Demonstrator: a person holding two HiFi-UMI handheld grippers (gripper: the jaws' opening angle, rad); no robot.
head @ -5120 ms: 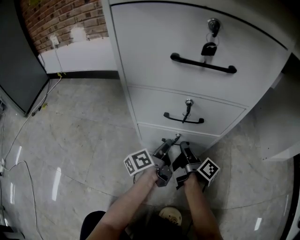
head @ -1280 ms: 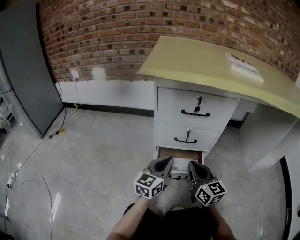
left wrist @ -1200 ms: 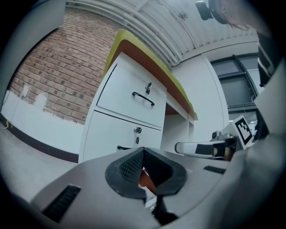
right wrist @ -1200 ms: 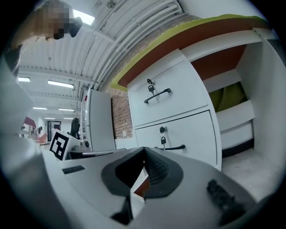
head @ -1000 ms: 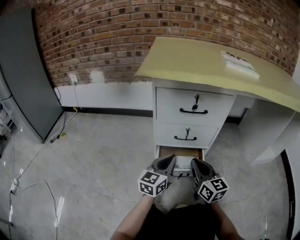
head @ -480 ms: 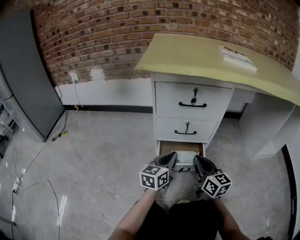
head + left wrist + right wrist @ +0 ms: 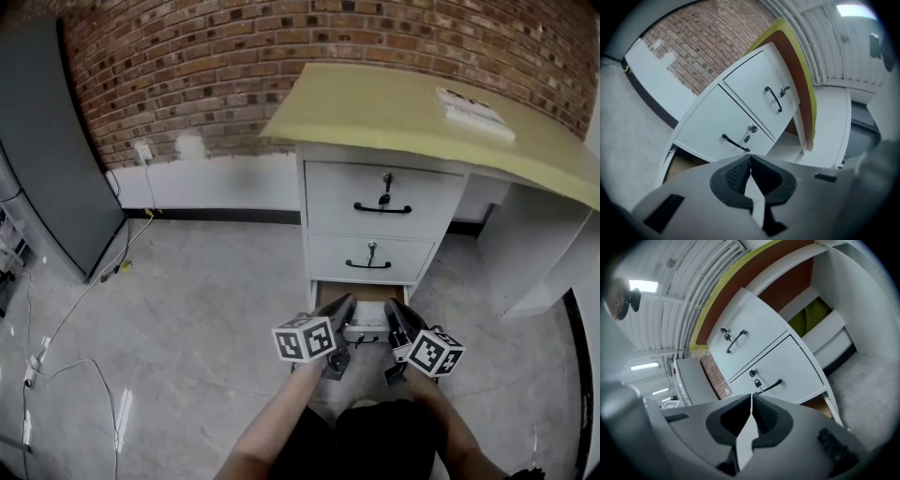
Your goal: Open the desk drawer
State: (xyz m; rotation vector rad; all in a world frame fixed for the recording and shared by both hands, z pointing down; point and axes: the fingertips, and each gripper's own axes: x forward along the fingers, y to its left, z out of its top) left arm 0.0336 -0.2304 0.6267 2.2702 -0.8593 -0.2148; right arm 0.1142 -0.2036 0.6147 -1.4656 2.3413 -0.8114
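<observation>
At the foot of the desk [image 7: 394,112], the bottom drawer [image 7: 367,321] stands pulled part way out, its brown inside showing behind the white front. The middle drawer [image 7: 370,258] and top drawer [image 7: 384,199] above it sit flush and closed. The left gripper [image 7: 344,307] and right gripper [image 7: 394,313] hang low in front of the open drawer, one near each end of its front. The head view does not show whether either touches it. Both point level toward the desk. In the left gripper view, the left gripper [image 7: 750,158] has its jaws pressed together with nothing between them. The right gripper [image 7: 751,398] looks the same in its own view, clenched and empty. A book [image 7: 474,108] lies on the desk's yellow top at the far edge, by the brick wall [image 7: 187,56]. A cable [image 7: 56,337] trails over the grey floor [image 7: 187,300] well to the left
</observation>
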